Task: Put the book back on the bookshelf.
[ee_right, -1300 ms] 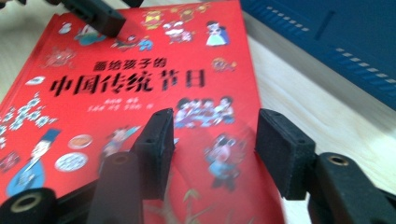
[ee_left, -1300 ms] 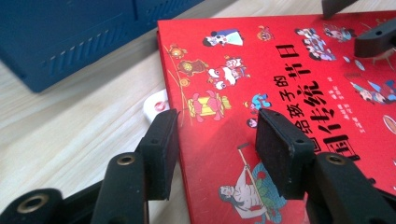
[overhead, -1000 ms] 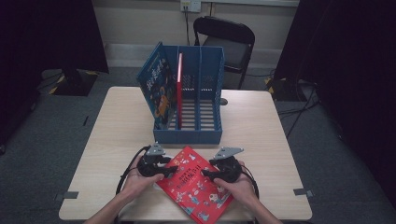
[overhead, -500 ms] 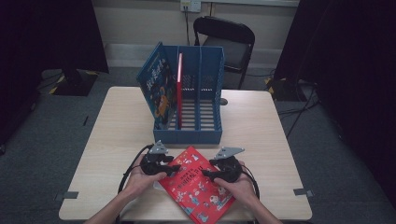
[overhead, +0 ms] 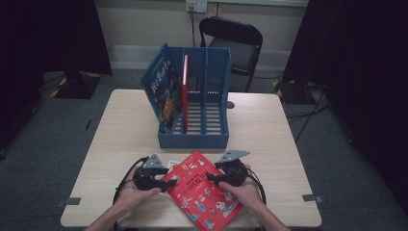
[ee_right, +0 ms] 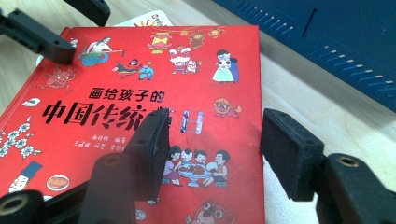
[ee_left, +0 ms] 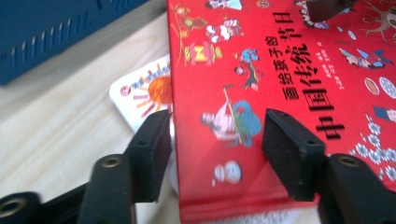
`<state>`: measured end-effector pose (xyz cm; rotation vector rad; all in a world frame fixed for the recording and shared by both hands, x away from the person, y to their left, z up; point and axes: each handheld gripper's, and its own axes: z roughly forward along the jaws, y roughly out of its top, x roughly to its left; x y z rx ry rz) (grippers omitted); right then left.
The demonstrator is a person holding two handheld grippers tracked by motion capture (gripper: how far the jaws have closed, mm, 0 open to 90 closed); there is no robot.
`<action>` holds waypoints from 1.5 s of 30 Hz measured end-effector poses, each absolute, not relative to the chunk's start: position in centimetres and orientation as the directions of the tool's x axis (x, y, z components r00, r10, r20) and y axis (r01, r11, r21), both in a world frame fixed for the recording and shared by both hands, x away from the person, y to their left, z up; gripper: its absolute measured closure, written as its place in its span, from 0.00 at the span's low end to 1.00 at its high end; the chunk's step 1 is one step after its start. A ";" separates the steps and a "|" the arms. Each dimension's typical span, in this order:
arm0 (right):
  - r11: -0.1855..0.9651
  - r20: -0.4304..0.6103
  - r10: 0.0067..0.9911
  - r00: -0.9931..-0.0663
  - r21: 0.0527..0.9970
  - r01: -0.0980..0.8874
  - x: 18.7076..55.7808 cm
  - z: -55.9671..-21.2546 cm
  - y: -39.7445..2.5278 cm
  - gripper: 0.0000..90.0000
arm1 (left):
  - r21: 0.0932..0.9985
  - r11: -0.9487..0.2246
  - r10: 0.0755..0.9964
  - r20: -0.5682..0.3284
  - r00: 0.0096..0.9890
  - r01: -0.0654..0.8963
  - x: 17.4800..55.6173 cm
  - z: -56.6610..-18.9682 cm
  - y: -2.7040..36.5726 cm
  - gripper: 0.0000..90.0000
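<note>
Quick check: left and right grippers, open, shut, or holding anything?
Left gripper: open, jaws straddling the red book's edge.
Right gripper: open, jaws astride the book's opposite edge.

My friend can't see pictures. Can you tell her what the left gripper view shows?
A red picture book with Chinese writing lies on a wooden table, and the left gripper's two black fingers stand open astride its edge. A white card peeks out beneath it.

Left gripper [ee_left: 217, 149]: jaws apart, straddling the near edge of a red picture book [ee_left: 289, 79]. White booklet [ee_left: 142, 95] with sun motif partly beneath the book. Blue file rack [ee_left: 51, 32] at upper left. Pale wooden worktop [ee_left: 51, 135] underneath.
</note>
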<state>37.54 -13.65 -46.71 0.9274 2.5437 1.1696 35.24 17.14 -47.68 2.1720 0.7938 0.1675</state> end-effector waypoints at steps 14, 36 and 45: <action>0.490 0.081 0.616 -0.783 0.740 0.461 37.6 -46.8 -13.5 0.45 | 0.725 -0.494 0.583 -0.134 0.802 0.480 34.2 -47.8 18.1 0.37; 0.465 0.082 0.665 -0.743 0.732 0.497 37.7 -46.9 -14.9 0.40 | 0.736 -0.475 0.628 -0.100 0.772 0.481 35.9 -47.9 16.8 0.42; 0.454 0.098 0.677 -0.729 0.724 0.519 37.5 -47.2 -15.6 0.37 | 0.733 -0.475 0.640 -0.092 0.763 0.487 37.1 -47.8 15.8 0.43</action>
